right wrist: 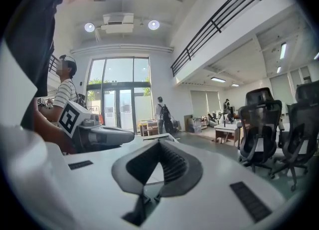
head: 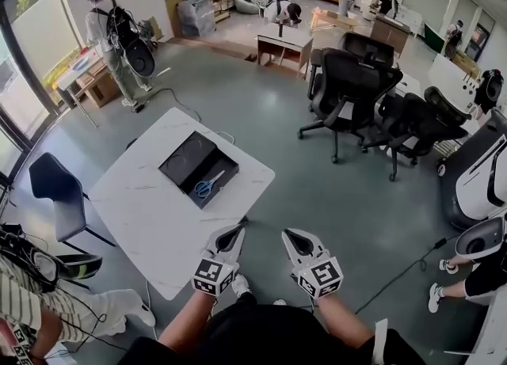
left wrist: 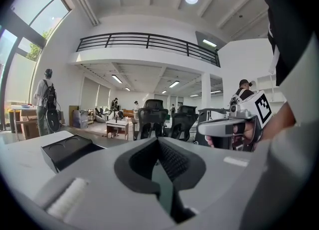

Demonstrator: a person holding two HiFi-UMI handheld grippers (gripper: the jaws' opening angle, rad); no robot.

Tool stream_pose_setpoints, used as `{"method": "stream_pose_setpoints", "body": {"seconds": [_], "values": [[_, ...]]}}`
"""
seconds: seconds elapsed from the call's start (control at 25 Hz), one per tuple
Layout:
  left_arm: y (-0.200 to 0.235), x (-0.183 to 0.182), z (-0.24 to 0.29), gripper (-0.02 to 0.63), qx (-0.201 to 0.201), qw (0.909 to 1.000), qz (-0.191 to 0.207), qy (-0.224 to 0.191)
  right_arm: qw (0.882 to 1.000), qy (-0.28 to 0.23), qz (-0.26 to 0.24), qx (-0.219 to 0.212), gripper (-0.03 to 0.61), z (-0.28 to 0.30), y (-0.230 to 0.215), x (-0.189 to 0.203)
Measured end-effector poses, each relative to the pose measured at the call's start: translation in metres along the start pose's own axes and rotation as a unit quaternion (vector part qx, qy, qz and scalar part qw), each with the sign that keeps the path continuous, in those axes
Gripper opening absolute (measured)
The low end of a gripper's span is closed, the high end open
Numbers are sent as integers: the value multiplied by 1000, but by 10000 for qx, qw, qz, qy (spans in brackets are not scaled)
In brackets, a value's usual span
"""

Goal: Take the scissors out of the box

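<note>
A black box [head: 214,184] lies open on the white table [head: 150,221], its lid [head: 184,159] beside it. Blue-handled scissors [head: 205,188] rest inside the box. Both grippers hover off the table's near right edge, short of the box. My left gripper [head: 238,230] is shut and empty, level with the table corner. My right gripper [head: 288,233] hangs over the floor beside it, jaws together with nothing between them. In the left gripper view the shut jaws [left wrist: 159,142] point past the box [left wrist: 67,150], with the right gripper [left wrist: 229,126] alongside. The right gripper view shows its closed tips [right wrist: 159,144] and the left gripper [right wrist: 102,135].
Black office chairs [head: 352,86] stand on the floor to the right. A dark chair [head: 51,185] sits at the table's left. A seated person in a striped shirt [head: 32,300] is at lower left. White machines [head: 475,173] line the right side. A cable [head: 396,272] runs across the floor.
</note>
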State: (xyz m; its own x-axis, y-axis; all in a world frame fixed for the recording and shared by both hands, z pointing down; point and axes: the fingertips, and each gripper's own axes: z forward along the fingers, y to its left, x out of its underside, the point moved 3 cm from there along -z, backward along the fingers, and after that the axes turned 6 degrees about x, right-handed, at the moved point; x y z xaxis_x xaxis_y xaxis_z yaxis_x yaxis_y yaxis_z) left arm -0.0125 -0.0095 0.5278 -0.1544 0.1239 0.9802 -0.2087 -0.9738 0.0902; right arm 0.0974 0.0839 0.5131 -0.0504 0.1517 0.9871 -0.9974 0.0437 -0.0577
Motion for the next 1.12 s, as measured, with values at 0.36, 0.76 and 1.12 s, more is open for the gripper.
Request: {"method": "stream_pose_setpoints", "body": {"seconds": [0.36, 0.76, 1.12], "values": [[78, 3, -21, 9, -166, 9998, 139, 52, 9988, 172, -242, -393, 8, 82, 39, -7], [113, 14, -27, 9, -227, 9997, -51, 89, 9979, 335, -405, -375, 8, 112, 46, -4], [128, 10, -1, 9, -435, 9989, -124, 153, 9962, 314, -353, -728, 8, 152, 21, -10]]}}
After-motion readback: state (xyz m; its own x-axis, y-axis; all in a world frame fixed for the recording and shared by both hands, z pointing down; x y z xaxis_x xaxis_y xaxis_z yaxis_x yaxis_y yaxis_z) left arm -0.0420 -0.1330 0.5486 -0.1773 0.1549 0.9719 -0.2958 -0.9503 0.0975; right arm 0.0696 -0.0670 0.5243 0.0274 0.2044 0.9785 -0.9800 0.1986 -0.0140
